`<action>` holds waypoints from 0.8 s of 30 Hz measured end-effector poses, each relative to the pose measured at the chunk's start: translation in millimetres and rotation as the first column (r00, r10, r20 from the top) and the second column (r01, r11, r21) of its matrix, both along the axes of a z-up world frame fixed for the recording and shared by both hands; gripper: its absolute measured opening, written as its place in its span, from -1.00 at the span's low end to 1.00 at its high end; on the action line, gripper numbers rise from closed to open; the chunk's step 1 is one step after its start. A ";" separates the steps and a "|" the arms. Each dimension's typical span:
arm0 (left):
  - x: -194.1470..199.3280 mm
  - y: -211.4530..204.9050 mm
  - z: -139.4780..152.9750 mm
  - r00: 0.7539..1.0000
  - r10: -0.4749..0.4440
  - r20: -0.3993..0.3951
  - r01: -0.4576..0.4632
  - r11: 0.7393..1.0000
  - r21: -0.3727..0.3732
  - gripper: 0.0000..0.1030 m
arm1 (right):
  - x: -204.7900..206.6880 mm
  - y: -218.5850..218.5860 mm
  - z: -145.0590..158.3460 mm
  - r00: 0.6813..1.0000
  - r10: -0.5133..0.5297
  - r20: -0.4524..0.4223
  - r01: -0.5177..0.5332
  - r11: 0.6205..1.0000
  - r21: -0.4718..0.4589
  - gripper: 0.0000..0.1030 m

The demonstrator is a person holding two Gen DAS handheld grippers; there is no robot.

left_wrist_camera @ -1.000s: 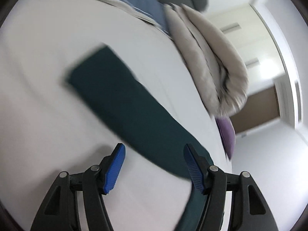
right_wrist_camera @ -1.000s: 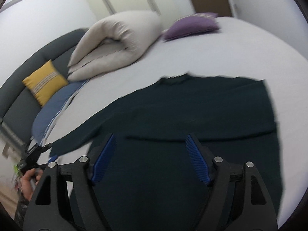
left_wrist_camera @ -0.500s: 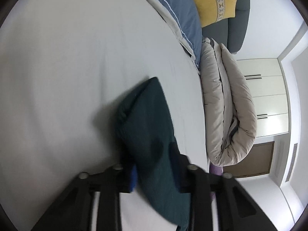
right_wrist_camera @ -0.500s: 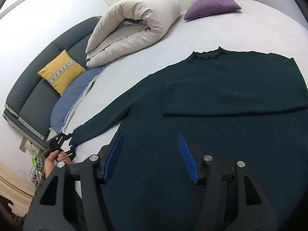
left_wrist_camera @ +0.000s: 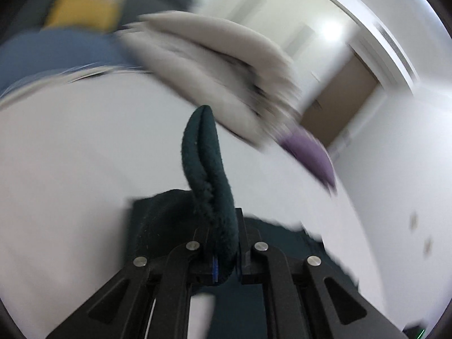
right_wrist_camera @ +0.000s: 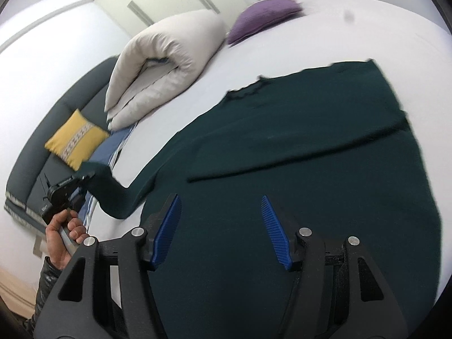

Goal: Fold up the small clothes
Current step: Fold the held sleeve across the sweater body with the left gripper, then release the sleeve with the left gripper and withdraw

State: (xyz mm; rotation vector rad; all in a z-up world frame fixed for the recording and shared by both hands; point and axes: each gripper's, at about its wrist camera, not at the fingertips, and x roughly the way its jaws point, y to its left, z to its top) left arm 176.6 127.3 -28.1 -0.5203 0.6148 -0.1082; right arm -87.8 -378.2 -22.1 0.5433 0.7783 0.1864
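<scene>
A dark green sweater (right_wrist_camera: 310,155) lies spread on the white bed (right_wrist_camera: 325,28), one sleeve folded across its body. My left gripper (left_wrist_camera: 223,237) is shut on the cuff of the other sleeve (left_wrist_camera: 206,163), which sticks up between the jaws, lifted off the bed. In the right wrist view the left gripper (right_wrist_camera: 73,183) holds that sleeve (right_wrist_camera: 113,195) raised at the bed's left edge. My right gripper (right_wrist_camera: 223,226) is open and empty, hovering over the sweater's lower body.
A rolled beige duvet (right_wrist_camera: 163,65) and a purple pillow (right_wrist_camera: 265,11) lie at the head of the bed. A yellow cushion (right_wrist_camera: 76,138) sits on a dark grey sofa (right_wrist_camera: 34,163), with a blue blanket (right_wrist_camera: 113,147) beside the bed.
My left gripper closed on the sleeve cuff and lifted it off the bed. My right gripper stayed open over the sweater, shifting slightly.
</scene>
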 end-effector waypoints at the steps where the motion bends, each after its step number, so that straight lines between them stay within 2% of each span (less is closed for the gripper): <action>1: 5.9 -32.4 1.3 0.998 -0.067 -0.002 0.067 0.997 0.046 -0.85 | -2.5 -10.7 -1.1 1.000 -0.019 0.002 0.019 1.000 0.009 0.11; 2: 9.5 -58.2 1.1 0.993 -0.116 -0.006 0.116 0.990 0.085 -0.84 | -5.5 -21.6 -2.8 0.999 -0.040 0.003 0.040 0.999 0.018 0.11; 5: 15.3 -146.8 -14.1 0.965 -0.259 -0.047 0.264 0.946 0.189 -0.84 | -12.0 -46.7 -8.2 0.997 -0.082 -0.001 0.082 0.996 0.031 0.11; 7: 17.8 -187.0 -30.5 0.945 -0.315 -0.086 0.327 0.915 0.236 -0.82 | -14.1 -62.1 -13.3 0.994 -0.106 -0.010 0.106 0.994 0.034 0.11; 10: 21.0 -236.9 -62.2 0.910 -0.375 -0.178 0.413 0.856 0.311 -0.64 | -12.7 -76.8 -21.2 0.992 -0.126 -0.030 0.127 0.991 0.037 0.12; 11: 19.8 -245.5 -69.5 0.902 -0.381 -0.202 0.429 0.838 0.338 -0.48 | -10.5 -81.4 -24.2 0.991 -0.132 -0.035 0.133 0.990 0.036 0.14; 12: 16.4 -248.5 -73.9 0.898 -0.385 -0.214 0.438 0.827 0.353 -0.36 | -10.6 -84.1 -26.5 0.990 -0.134 -0.040 0.136 0.990 0.034 0.15; 14: 7.5 -247.1 -76.1 0.894 -0.393 -0.213 0.446 0.817 0.366 0.37 | -6.0 -87.1 -31.6 0.989 -0.134 -0.057 0.136 0.990 0.032 0.15; 16: -6.9 -237.1 -71.4 0.903 -0.392 -0.176 0.430 0.819 0.381 0.67 | 5.6 -87.0 -37.7 0.990 -0.122 -0.074 0.126 0.991 0.041 0.15; 17: -12.5 -234.1 -70.2 0.900 -0.404 -0.162 0.435 0.818 0.375 0.75 | 14.0 -85.1 -40.1 0.991 -0.110 -0.080 0.115 0.992 0.051 0.15; 21: -34.3 -229.4 -72.4 0.880 -0.445 -0.166 0.474 0.804 0.359 0.76 | 47.8 -59.3 -42.2 0.993 -0.055 -0.105 0.064 0.994 0.085 0.15; 24: -50.3 -211.1 -68.8 0.877 -0.455 -0.151 0.479 0.814 0.329 0.76 | 77.8 -40.1 -43.2 0.993 0.002 -0.116 0.008 0.997 0.082 0.15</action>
